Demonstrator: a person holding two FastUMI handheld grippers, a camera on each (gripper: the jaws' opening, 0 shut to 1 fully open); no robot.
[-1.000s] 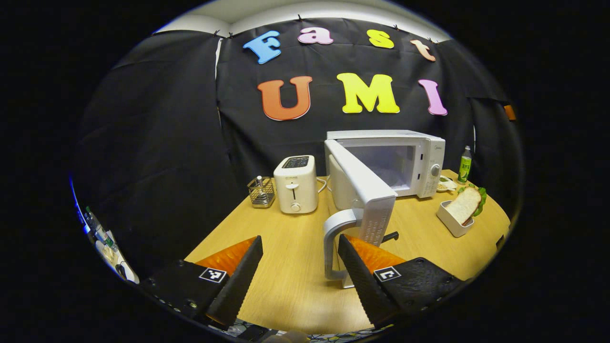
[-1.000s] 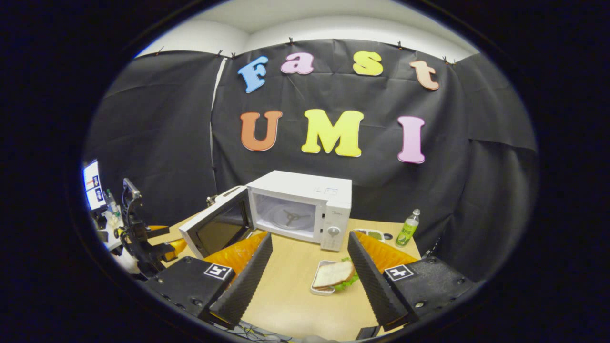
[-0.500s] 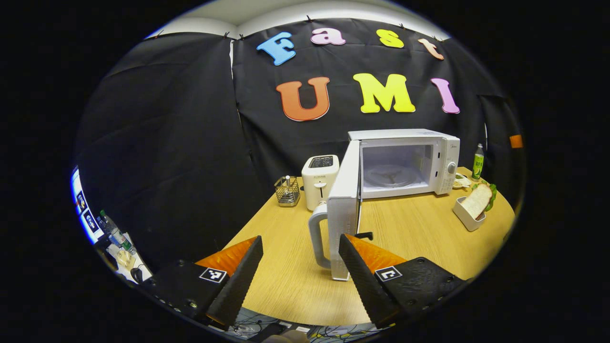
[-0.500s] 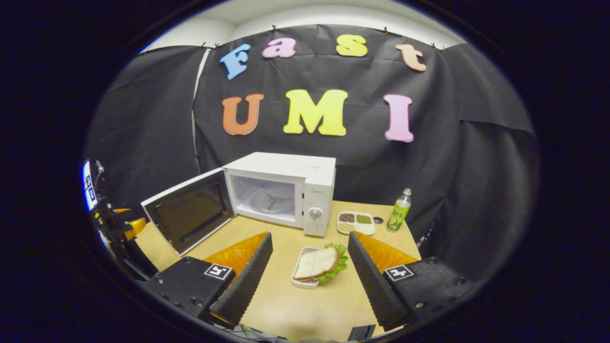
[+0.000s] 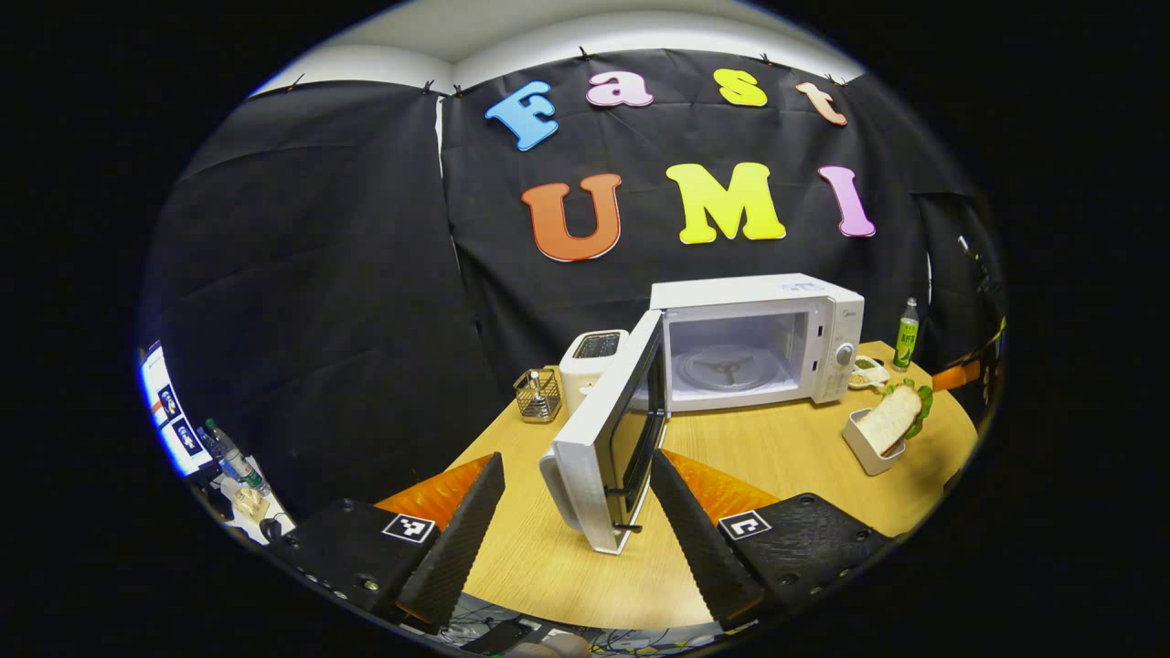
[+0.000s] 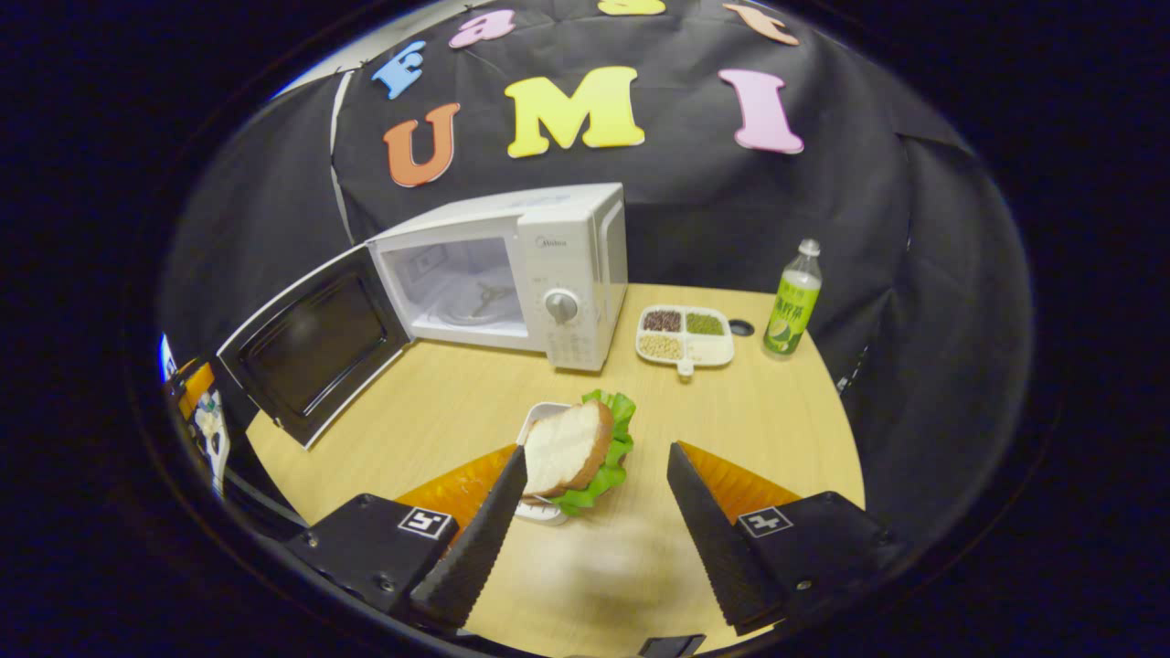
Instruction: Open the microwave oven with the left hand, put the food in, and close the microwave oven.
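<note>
Wooden table [image 6: 786, 411] carries a boxy white microwave [image 6: 567, 247], its door [image 5: 603, 457] swung wide. The left gripper [image 5: 576, 512], fingers spread and empty, sits just before the door's edge. The right gripper [image 6: 594, 512], parted and empty, hovers around the sandwich [image 6: 571, 448] in its white tray [image 6: 539, 512]; a toaster [image 5: 592, 356] appears in the left gripper view.

Right tongs [image 6: 596, 461] descended toward sandwich [image 6: 574, 450].
</note>
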